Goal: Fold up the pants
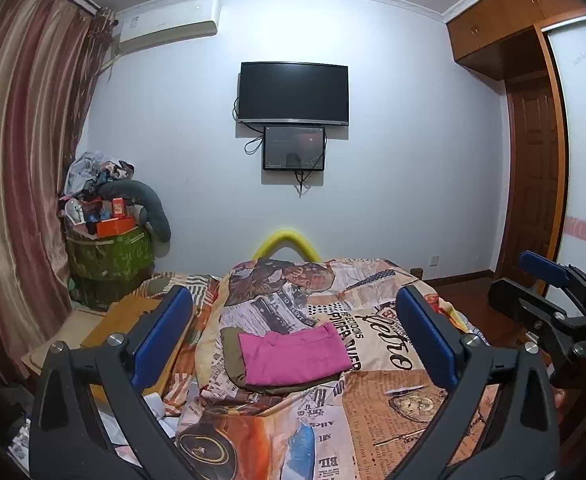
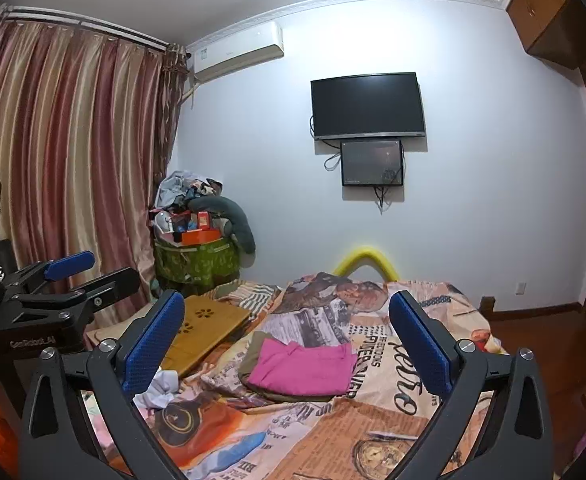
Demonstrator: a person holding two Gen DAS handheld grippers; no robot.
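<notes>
My left gripper [image 1: 293, 338] and right gripper [image 2: 287, 342] share the same build: black angular frames, round silver screws, blue textured finger pads [image 2: 155, 344]. White lettering marks each black body, only partly legible.

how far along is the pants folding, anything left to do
Done, it seems: the pink folded pants lie as a neat rectangle atop an olive-green folded garment on the newspaper-print bedspread. In hand: nothing; the left claw and right claw are both open, held back above the bed. Left: likely nothing, since no unfolded pants show in either view.
</notes>
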